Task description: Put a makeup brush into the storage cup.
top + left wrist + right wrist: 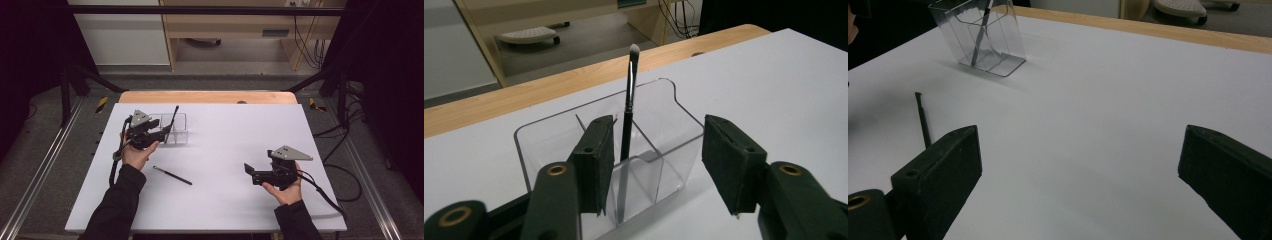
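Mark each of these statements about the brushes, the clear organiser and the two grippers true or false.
1. A black-handled makeup brush stands bristles up in the clear plastic divided organiser. True.
2. The left gripper is clamped on that brush. False: its jaws stand apart, pads off the brush.
3. A second thin black brush lies flat on the white table top. True.
4. The right gripper holds the second brush. False: its jaws are open and hold nothing.
5. The organiser lies tipped on its side. False: it stands upright.
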{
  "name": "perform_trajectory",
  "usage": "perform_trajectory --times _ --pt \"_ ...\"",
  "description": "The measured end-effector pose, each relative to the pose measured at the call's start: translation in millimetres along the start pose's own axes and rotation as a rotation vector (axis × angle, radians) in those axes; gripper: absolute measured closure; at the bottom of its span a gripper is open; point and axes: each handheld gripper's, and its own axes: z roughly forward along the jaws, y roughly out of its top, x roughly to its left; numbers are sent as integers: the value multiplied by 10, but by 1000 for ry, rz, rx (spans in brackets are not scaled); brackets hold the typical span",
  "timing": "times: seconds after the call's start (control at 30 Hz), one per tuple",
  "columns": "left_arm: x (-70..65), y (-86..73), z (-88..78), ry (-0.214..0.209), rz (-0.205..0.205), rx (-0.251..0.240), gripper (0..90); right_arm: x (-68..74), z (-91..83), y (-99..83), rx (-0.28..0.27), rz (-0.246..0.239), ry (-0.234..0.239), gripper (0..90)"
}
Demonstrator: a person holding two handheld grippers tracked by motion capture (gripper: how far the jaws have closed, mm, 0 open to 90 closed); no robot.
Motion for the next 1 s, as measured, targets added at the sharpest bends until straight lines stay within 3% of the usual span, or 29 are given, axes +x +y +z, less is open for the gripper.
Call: perform_trajectory --times 0.2,0.5,0.83,0.93,1.0 --pt "-53 -86 -179 -30 8 6 367 33 -2 37 -6 -6 11 47" --pt "-117 -197 -438 -22 28 -11 265 119 41 131 -2 -28 28 53" --pt "-140 -447 -560 -42 24 20 214 240 106 223 16 -55 57 62" --pt "-141 -472 -563 -40 33 49 198 276 138 231 22 -62 66 62" --pt "-149 -483 -582 -45 30 40 195 301 158 231 26 -63 71 62"
